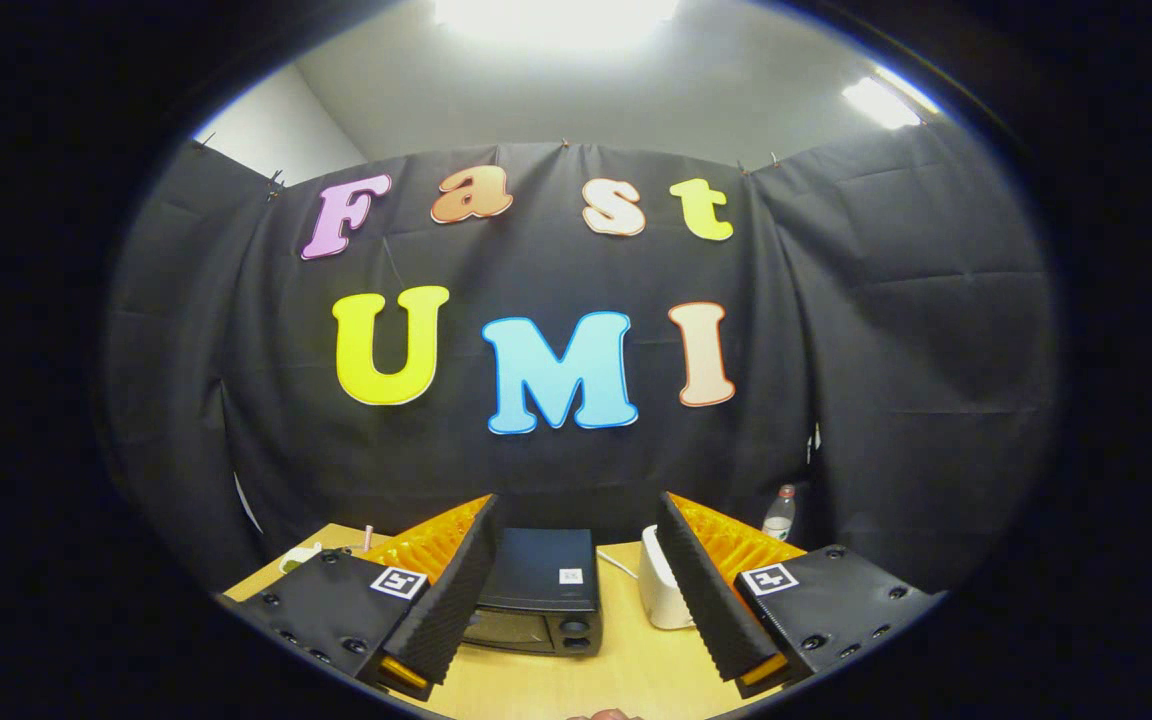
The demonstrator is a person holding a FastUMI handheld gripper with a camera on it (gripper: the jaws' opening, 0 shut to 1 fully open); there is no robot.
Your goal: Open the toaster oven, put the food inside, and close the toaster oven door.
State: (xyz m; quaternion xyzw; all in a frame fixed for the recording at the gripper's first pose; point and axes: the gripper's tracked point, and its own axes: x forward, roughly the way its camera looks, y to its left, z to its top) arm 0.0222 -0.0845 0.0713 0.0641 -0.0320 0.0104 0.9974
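Gripper point(576, 600) fingers stand spread wide with nothing between them, raised over the wooden table point(636, 670). Beyond and between the fingers sits the dark toaster oven point(541, 590), its glass door apparently up and shut; that would fit either a stage before loading or one with the food already inside, and no food can be made out. Just beside the oven stands a white appliance point(658, 590), and a small bottle point(780, 514) farther back.

One toaster oven point(539, 590) stands on the one wooden table point(626, 670), seen between the gripper's point(576, 590) two spread fingers — nothing held. Beside it, one white appliance point(663, 592); behind that, one plastic bottle point(779, 514) — and one small pink stick point(368, 537)
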